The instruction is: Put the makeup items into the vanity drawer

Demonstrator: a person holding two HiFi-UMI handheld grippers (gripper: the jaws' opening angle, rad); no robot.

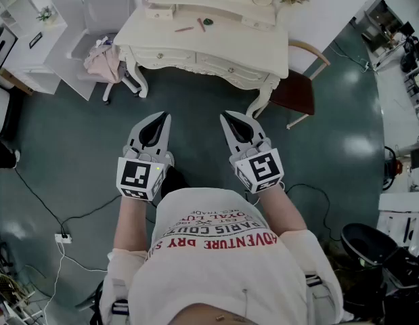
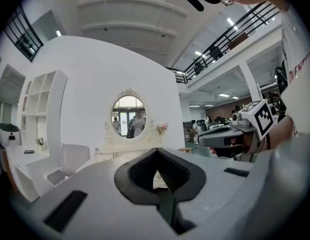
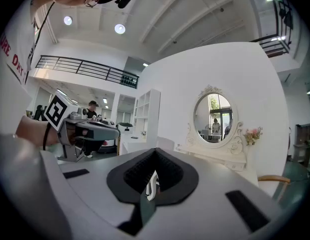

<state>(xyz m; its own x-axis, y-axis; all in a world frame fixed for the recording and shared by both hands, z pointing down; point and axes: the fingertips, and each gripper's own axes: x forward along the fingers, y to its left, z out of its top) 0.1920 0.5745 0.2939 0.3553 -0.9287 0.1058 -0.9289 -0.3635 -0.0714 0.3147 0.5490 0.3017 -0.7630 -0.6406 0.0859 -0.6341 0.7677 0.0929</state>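
The cream vanity table stands well ahead of me across the green floor, its front drawers shut. On its top lie a pink pencil and a dark stick-shaped item. My left gripper and right gripper are held side by side in front of the person's chest, well short of the table. Both are shut with nothing between the jaws. In the left gripper view the left gripper points at the oval mirror; in the right gripper view the right gripper does too.
A grey chair with pink cloth stands left of the vanity, and a wooden chair with a dark red seat to its right. White shelving is at far left. Cables and a power strip lie on the floor; a black bin sits lower right.
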